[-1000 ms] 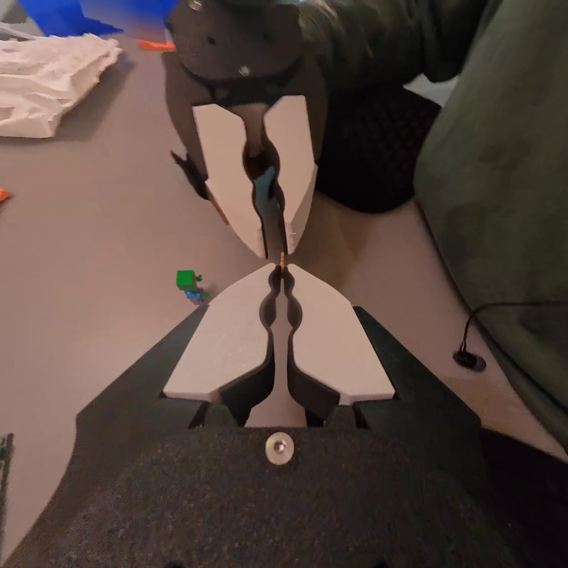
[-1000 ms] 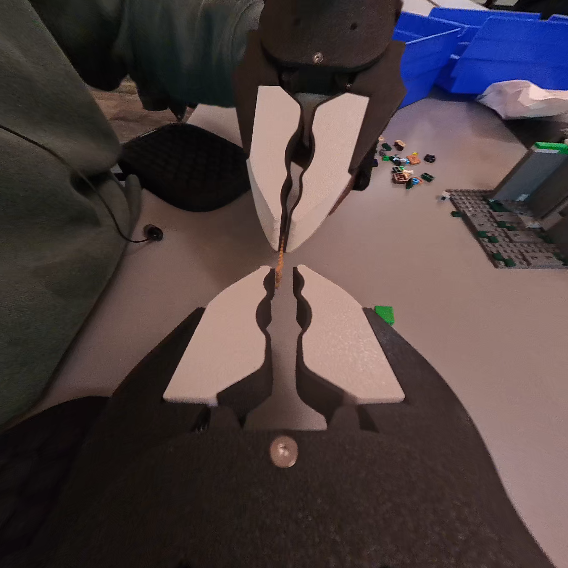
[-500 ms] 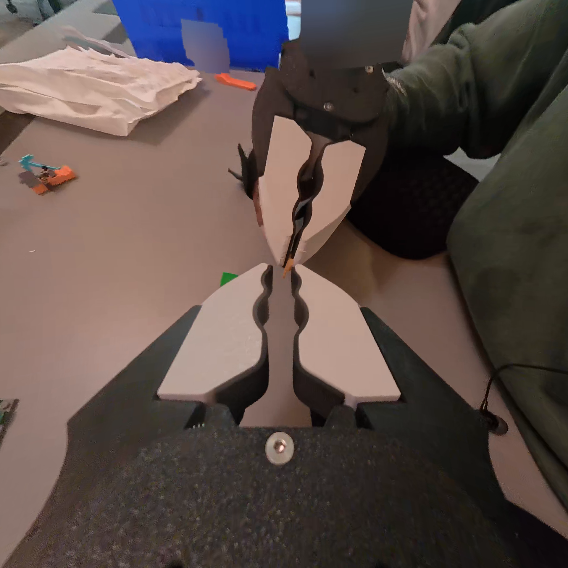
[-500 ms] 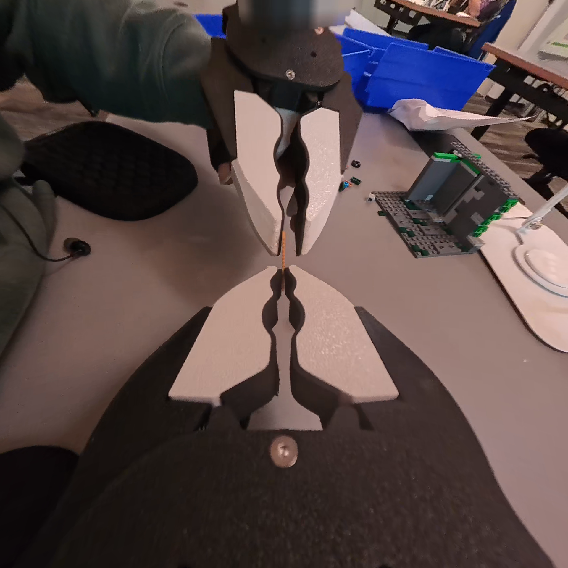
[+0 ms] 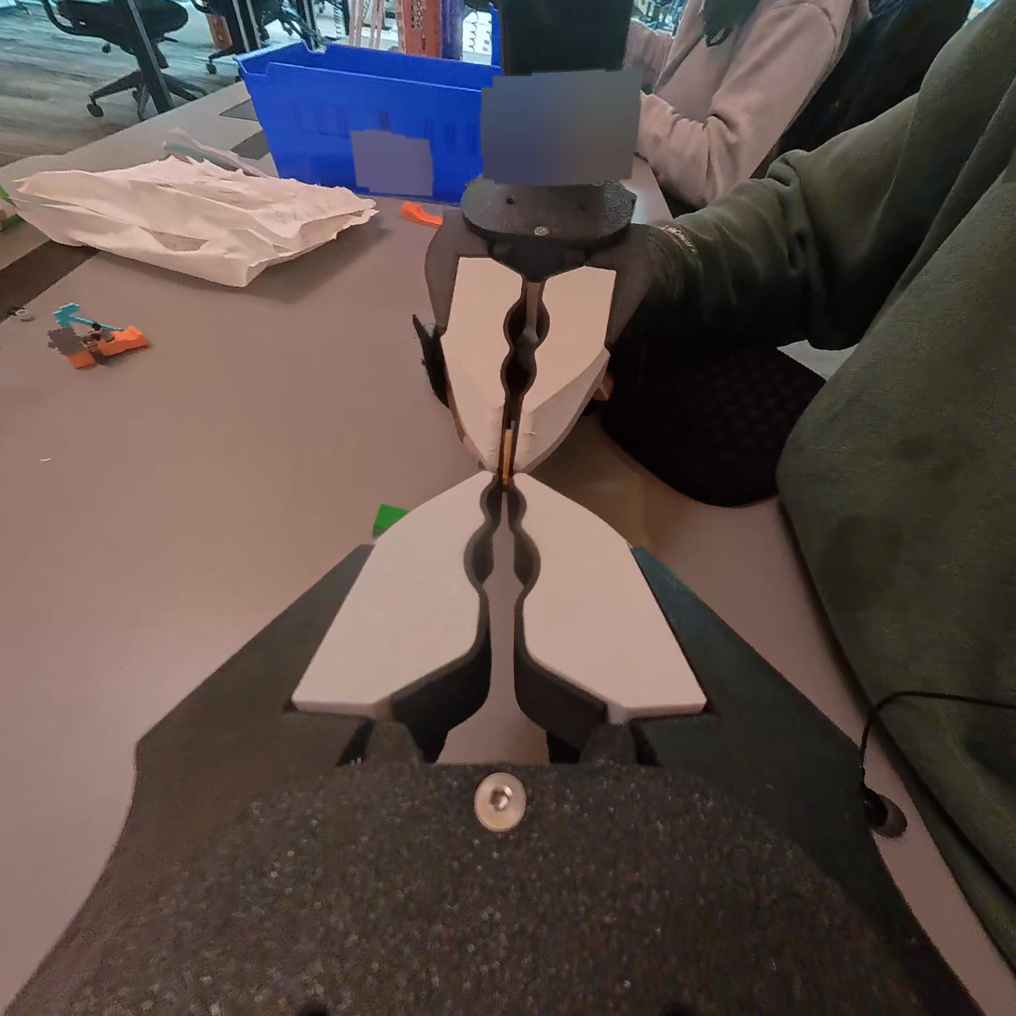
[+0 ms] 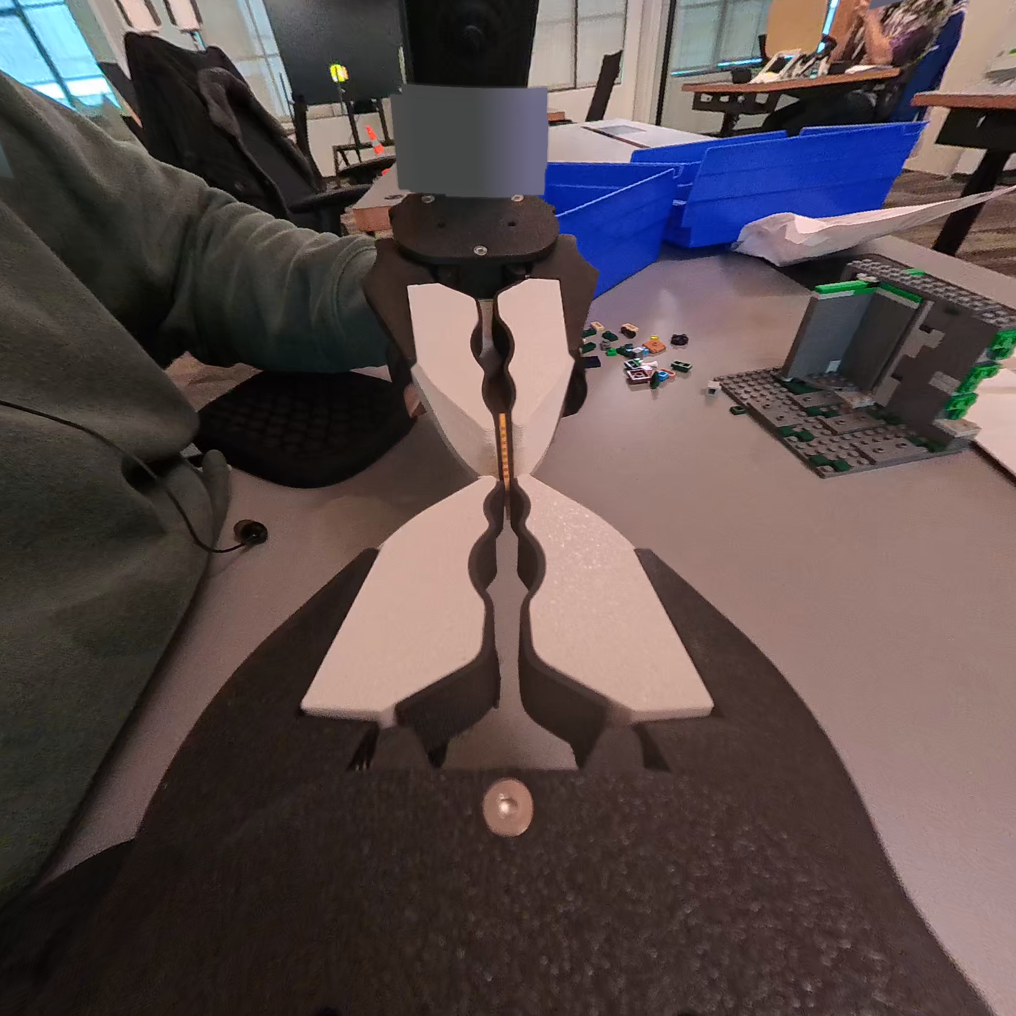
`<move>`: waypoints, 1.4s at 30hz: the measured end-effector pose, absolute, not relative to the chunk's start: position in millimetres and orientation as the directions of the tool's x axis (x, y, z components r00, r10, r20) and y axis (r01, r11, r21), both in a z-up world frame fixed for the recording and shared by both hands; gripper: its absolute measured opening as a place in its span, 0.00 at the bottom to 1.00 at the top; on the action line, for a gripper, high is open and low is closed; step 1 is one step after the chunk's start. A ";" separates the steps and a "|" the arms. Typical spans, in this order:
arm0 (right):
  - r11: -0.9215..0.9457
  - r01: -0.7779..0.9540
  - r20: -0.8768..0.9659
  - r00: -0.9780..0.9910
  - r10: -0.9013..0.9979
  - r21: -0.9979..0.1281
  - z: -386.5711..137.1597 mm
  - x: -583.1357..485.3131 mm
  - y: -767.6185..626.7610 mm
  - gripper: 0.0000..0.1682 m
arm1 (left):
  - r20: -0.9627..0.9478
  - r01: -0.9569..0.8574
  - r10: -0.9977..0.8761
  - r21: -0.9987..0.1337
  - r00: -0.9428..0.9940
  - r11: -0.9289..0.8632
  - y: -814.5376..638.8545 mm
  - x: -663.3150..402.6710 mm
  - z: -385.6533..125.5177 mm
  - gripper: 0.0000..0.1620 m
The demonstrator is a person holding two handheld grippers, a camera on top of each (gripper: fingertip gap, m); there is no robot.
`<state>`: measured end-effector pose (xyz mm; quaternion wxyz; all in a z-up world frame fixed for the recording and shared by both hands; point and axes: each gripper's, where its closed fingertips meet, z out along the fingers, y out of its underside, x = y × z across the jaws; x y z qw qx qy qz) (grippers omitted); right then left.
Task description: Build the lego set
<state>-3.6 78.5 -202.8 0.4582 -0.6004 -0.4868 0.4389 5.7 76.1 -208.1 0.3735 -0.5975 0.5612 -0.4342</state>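
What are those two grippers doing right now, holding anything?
Left gripper: closed on one end of a thin orange-yellow piece.
Right gripper: closed on the same piece's other end, tip to tip with the left.

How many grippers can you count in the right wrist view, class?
2. The right gripper fills the foreground; the left gripper faces it tip to tip, both pinching one tan piece. None seems hidden.

I see white fingers (image 5: 418, 610) on speckled black claw bodies, with a thin orange-yellow piece (image 6: 504, 445) banded by dark marks between the tips. Worktop (image 5: 220, 467) is plain grey; bins (image 6: 769, 181) blue, crumpled paper (image 5: 187, 214) white, sleeve (image 5: 769, 264) olive green. Build (image 6: 901, 374) is grey with green accents, and the loose green brick (image 5: 387, 518) is solid.
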 end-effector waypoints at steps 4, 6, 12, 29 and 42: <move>-0.110 0.190 -0.092 0.100 0.991 -0.976 -203.7 -5.4 72.7 0.01 | 0.113 -0.373 -0.992 -0.924 -0.059 -0.083 70.4 3.4 -209.5 0.01; -0.085 0.213 -0.071 0.073 0.995 -0.973 -201.8 -3.1 71.5 0.05 | 0.117 -0.397 -0.989 -0.915 -0.085 -0.074 69.0 2.0 -211.7 0.01; 0.051 0.298 0.023 -0.098 0.995 -0.953 -187.0 4.7 63.1 0.04 | 0.159 -0.455 -0.951 -0.890 -0.266 -0.021 50.8 -1.9 -216.6 0.01; 0.171 0.457 -0.006 -0.359 0.933 -0.873 -195.4 -12.4 28.4 0.03 | 0.216 -0.509 -0.856 -0.858 -0.470 0.063 23.3 -3.9 -216.0 0.01; 0.118 0.435 0.063 -0.139 0.988 -0.893 -201.4 6.0 79.3 0.01 | 0.094 -0.490 -0.986 -0.872 -0.141 -0.013 80.4 -4.3 -231.1 0.04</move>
